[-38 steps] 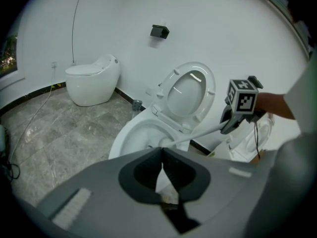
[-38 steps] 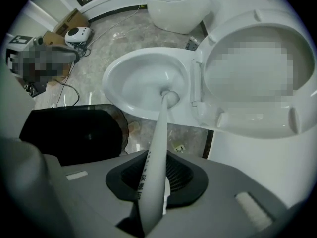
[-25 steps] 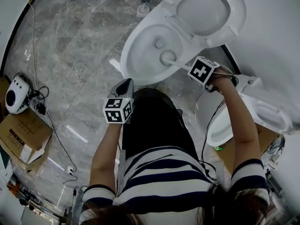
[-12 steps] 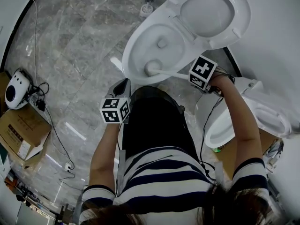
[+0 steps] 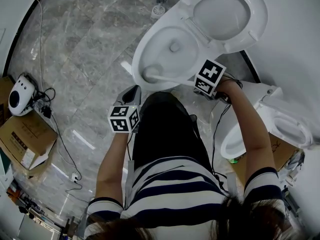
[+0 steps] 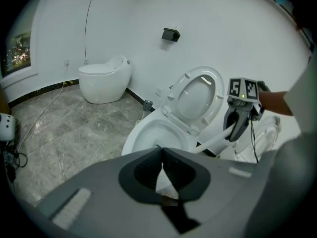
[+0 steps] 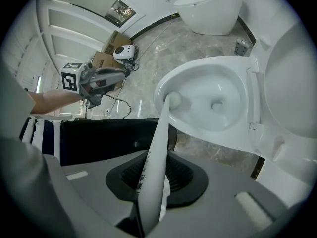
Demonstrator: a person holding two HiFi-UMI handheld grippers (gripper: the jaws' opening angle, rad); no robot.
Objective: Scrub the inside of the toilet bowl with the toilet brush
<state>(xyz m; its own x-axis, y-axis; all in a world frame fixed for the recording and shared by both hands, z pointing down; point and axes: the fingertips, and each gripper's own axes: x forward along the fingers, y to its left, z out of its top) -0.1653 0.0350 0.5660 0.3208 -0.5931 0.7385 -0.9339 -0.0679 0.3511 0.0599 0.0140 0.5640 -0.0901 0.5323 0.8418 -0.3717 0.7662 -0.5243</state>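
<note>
Gripping the toilet brush [image 7: 154, 152] in my right gripper [image 7: 153, 175]: jaws clamped on the white handle, which runs out from between them and slants down into the toilet bowl [image 5: 141, 54]. Print runs along the handle, too small to read.

Brush head: against the bowl's inner wall on the near-left side, just under the rim, left of the drain opening [image 5: 174, 47].

Lid [image 5: 226, 10]: raised, leaning back at the far right of the bowl.

My left gripper [image 5: 133, 90]: held near the bowl's near-left edge, apart from it, over the grey marble floor [image 5: 85, 44]. Jaws together, tips meeting, nothing between them. It touches neither brush nor bowl.

Surroundings: a second white toilet [image 5: 272, 121] stands just right of my right arm. A dark cable hangs from the right gripper down along that arm. At the left, well apart from the bowl, a cardboard box [image 5: 22, 141] and a small white device [image 5: 16, 98] with tangled cables beside it. The left gripper view shows a third toilet [image 6: 104, 77] at the far left, against the white wall.
</note>
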